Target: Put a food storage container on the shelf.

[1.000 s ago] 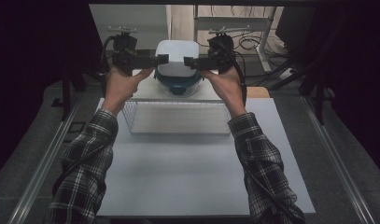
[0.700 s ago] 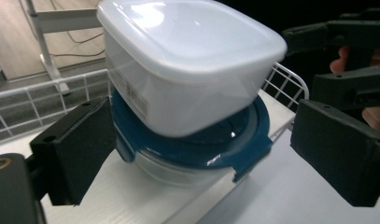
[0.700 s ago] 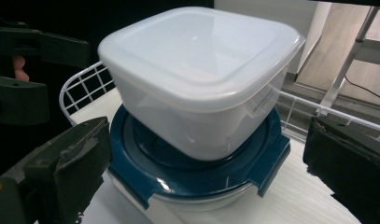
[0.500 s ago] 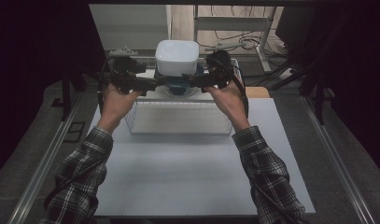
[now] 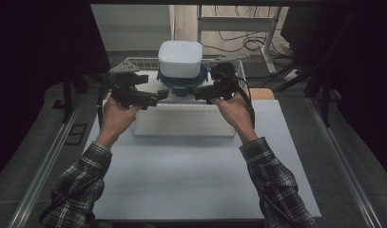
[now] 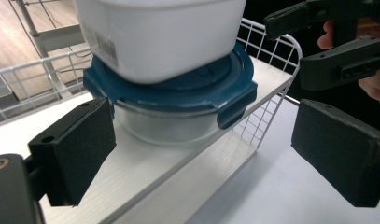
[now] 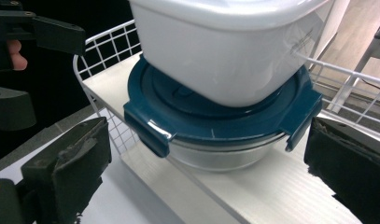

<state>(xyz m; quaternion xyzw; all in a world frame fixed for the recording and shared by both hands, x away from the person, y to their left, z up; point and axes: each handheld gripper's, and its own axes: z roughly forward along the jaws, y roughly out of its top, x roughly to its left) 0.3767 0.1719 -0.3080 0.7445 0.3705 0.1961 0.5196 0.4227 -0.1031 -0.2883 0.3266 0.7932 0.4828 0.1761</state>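
The left gripper (image 5: 161, 96) and the right gripper (image 5: 193, 93) are both being held with jaws spread wide, nothing pinched. Between and just beyond them, a glass bowl (image 6: 166, 128) with a blue lid (image 7: 178, 116) is being carried on a wire shelf (image 6: 267, 88), a white container (image 5: 180, 58) being borne on top.

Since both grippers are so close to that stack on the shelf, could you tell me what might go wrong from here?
1. The white container sits loose on the blue-lidded glass bowl; a nudge from either open gripper, left or right, could tip it off.
2. The bowl stands near the edge of the wire shelf, so a sideways push might slide the whole stack off.
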